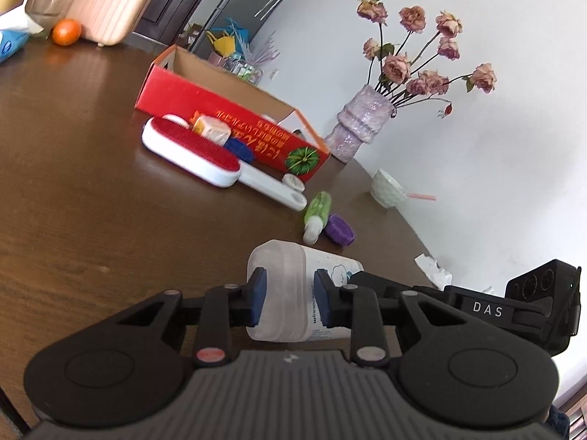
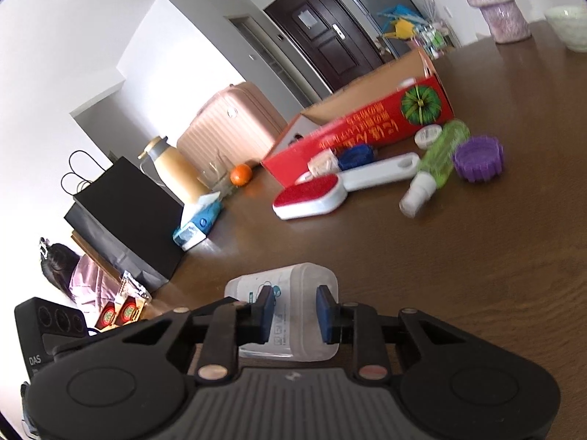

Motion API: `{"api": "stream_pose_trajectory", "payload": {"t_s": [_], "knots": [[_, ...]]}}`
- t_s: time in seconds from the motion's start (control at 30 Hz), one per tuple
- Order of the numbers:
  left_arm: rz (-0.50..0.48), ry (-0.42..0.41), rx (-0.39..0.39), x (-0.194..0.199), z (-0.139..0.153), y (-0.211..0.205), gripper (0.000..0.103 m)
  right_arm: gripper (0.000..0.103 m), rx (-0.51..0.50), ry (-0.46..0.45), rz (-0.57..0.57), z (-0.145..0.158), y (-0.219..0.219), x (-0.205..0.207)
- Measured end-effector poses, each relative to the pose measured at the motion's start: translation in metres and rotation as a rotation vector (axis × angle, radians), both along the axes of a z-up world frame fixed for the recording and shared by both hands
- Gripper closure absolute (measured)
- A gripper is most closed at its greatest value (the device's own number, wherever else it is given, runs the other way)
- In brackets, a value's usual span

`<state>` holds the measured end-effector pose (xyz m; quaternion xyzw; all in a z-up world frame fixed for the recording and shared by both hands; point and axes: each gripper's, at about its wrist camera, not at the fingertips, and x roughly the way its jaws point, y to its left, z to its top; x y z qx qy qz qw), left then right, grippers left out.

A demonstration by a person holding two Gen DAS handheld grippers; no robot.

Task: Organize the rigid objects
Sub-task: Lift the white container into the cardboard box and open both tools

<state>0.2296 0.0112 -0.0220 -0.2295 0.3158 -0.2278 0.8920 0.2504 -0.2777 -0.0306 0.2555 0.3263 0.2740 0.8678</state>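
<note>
A dark brown wooden table (image 1: 91, 190) carried everything. Toward its far edge lay an open red cardboard box (image 1: 220, 117) with a brown inside, and against its long side a white lint brush with a red pad (image 1: 194, 154), a green transparent bottle with a white cap (image 1: 317, 212) and a purple ribbed lid (image 1: 340, 229). A glittery lilac vase (image 1: 357, 124) stood by the wall-side edge. Near the front edge, a translucent white plastic bottle (image 1: 290, 289) lay on its side; the left gripper (image 1: 290, 293) pinched its cap end and the right gripper (image 2: 295, 311) pinched its other end, blue pads (image 1: 258, 293) pressed on the plastic.
</note>
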Motion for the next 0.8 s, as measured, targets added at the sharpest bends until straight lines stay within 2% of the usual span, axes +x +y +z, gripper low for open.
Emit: {"api": "stream_pose_trajectory", "payload": {"t_s": [0.17, 0.27, 0.47, 0.67, 0.8], "knots": [[-0.005, -0.077, 0.033, 0.029, 0.031, -0.007, 0.074, 0.079, 0.011, -0.061, -0.021, 0.027, -0.003, 0.023], [-0.007, -0.109, 0.043, 0.061, 0.052, -0.01, 0.074, 0.079, -0.015, -0.114, -0.025, 0.049, -0.002, 0.051], [-0.01, -0.243, 0.063, 0.135, 0.102, -0.022, 0.074, 0.079, -0.037, -0.237, -0.046, 0.104, -0.006, 0.121], [0.014, -0.214, 0.048, 0.25, 0.137, -0.027, 0.075, 0.079, -0.05, -0.233, -0.056, 0.144, -0.008, 0.231], [0.016, -0.132, 0.062, 0.335, 0.135, -0.028, 0.074, 0.079, -0.076, -0.174, -0.058, 0.147, -0.002, 0.31]]}}
